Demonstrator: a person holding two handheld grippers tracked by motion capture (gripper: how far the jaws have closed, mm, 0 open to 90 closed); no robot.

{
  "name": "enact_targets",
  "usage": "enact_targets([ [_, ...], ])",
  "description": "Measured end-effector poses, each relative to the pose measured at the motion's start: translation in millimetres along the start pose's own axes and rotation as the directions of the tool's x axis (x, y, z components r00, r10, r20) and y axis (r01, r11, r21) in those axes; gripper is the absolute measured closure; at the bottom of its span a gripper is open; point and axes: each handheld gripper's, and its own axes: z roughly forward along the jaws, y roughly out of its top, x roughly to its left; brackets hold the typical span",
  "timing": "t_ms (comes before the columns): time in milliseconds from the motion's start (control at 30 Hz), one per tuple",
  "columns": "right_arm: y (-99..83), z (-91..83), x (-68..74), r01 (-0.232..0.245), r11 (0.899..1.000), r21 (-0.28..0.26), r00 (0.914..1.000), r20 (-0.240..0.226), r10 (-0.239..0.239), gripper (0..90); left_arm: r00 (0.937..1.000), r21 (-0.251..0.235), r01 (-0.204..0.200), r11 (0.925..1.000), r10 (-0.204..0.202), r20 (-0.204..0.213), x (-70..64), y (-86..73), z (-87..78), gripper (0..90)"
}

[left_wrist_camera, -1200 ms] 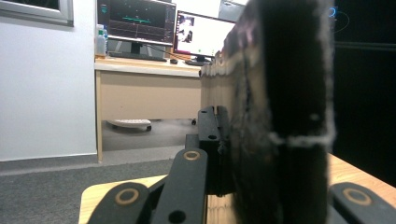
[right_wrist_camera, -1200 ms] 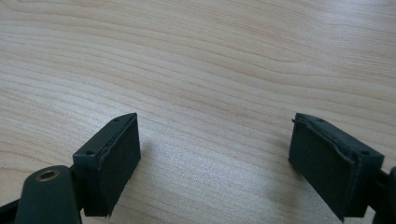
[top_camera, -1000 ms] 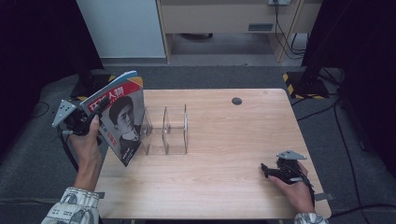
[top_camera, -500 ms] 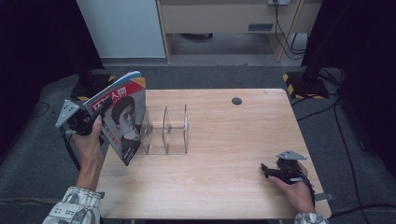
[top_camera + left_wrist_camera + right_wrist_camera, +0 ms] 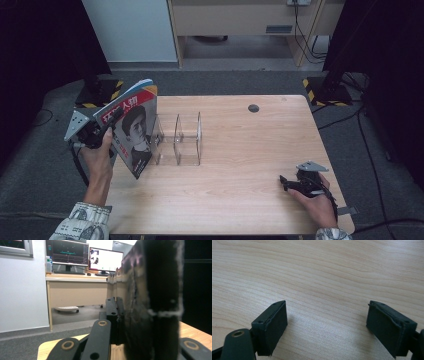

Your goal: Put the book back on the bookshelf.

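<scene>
- so the left gripper (image 5: pixel 100 132) is clamped on a magazine (image 5: pixel 131 127), holding it upright and a bit tilted over the left edge of the table (image 5: pixel 240 200), cover with the portrait facing the camera
- compared with a second ago the magazine has barely shifted: maybe a touch closer in toward the clear acrylic rack (image 5: pixel 177 139), but honestly it's a tiny change. Bottom corner is hanging around the table's left edge like before
- what that tells me: the carry is basically paused at the approach, lining things up rather than going in. My guess is the job is dropping the magazine into one of the rack's slots, and none of that has happened yet
- the rack is empty, its upright dividers standing just right of the magazine, the nearest one looks almost touching the cover's edge, can't tell for sure
- in the left gripper view the magazine's edge (image 5: pixel 150 302) sits huge and blurry right between the jaws, so the grip looks firm
- right gripper (image 5: pixel 292 184) is resting on the table near the front right corner, jaws spread wide with nothing in them, bare wood between them in the right gripper view. It hasn't budged over the last second either
- next bit probably needs the bottom edge lifted over the first divider and squared to the slot
</scene>
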Motion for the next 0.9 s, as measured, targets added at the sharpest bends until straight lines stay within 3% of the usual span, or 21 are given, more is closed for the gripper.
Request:
enact_targets([
  [400, -0.2, -0.2, -0.2, 0.003, 1.000, 0.000, 1.0000, -0.001, -0.003, 17.0, 0.9989, -0.042, 0.045, 0.9981, -0.045, -0.009, 0.4, -12.9, -15.0, 84.8],
  [700, -0.6, -1.0, -0.3, 0.007, 1.000, 0.003, 1.0000, -0.006, -0.007, 16.9, 0.9994, -0.018, 0.030, 0.9994, -0.030, -0.018, -4.6, -21.2, -20.5, 82.4],
  [900, -0.7, -0.9, -0.2, 0.005, 1.000, 0.002, 1.0000, -0.005, -0.005, 17.0, 0.9985, -0.020, 0.043, 0.9989, -0.044, -0.031, -7.0, -21.9, -19.3, 80.7],
])
